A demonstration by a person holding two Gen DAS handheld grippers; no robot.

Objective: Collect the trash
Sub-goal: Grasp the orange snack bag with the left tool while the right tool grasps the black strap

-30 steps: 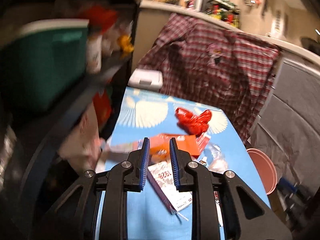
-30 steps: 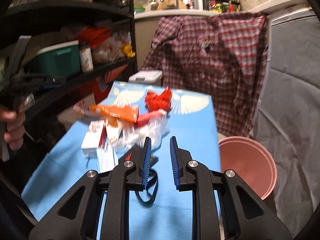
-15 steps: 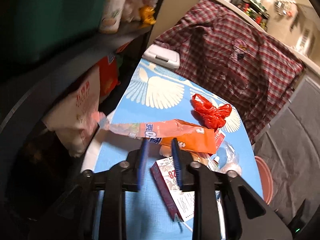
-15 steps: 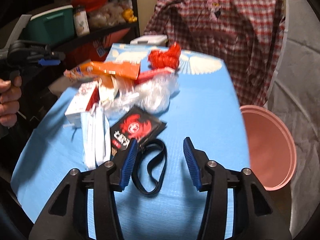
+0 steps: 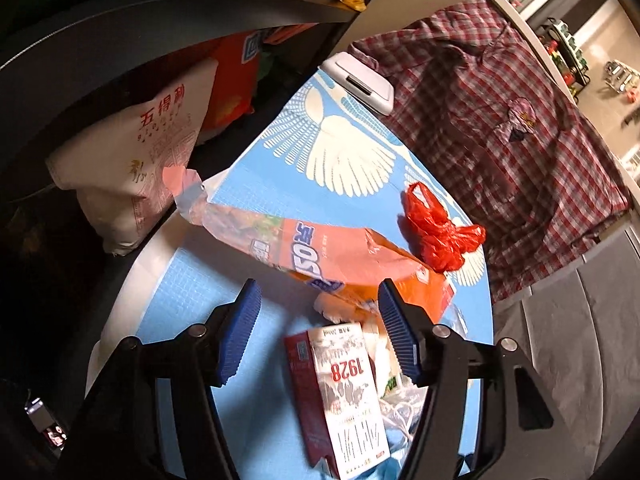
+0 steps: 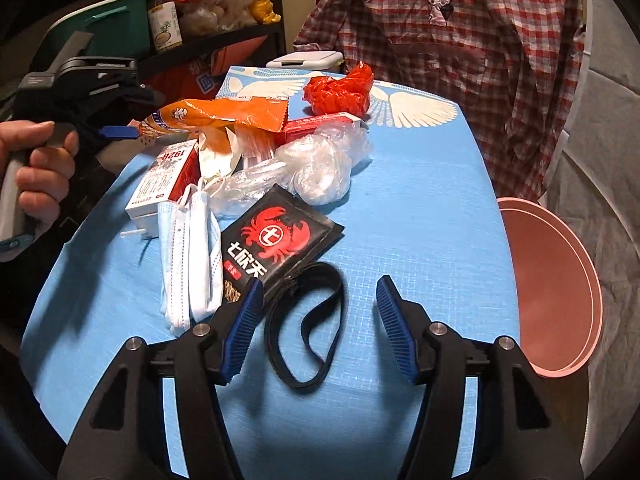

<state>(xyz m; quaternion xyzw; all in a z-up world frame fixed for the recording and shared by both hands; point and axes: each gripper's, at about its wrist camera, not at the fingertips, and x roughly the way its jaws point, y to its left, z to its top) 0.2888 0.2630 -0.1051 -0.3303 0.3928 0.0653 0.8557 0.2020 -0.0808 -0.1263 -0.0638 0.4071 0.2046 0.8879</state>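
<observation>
Trash pile at centre frame on the blue tabletop [image 6: 420,208]: crinkled orange wrapper [image 5: 340,264], stiff milk carton [image 5: 344,392], glossy black crab packet [image 6: 276,240], soft face masks [image 6: 192,264], black elastic loop [image 6: 308,324]. Left gripper [image 5: 320,332] fingers spread, straddling wrapper and carton. Right gripper [image 6: 316,320] fingers spread around the loop, probably lined up to pinch it. Pink bin [image 6: 548,292] waits at right edge, below the tabletop.

I can read "1928" in red on the little red and white carton [image 5: 344,392]. My black packet [image 6: 280,236] has a red crab, a round sign with "七", and white words "七欣天". The big white sack [image 5: 148,152] says "五得利" in red. The orange wrapper [image 5: 320,260] has blue and white letters I can't make out.
</observation>
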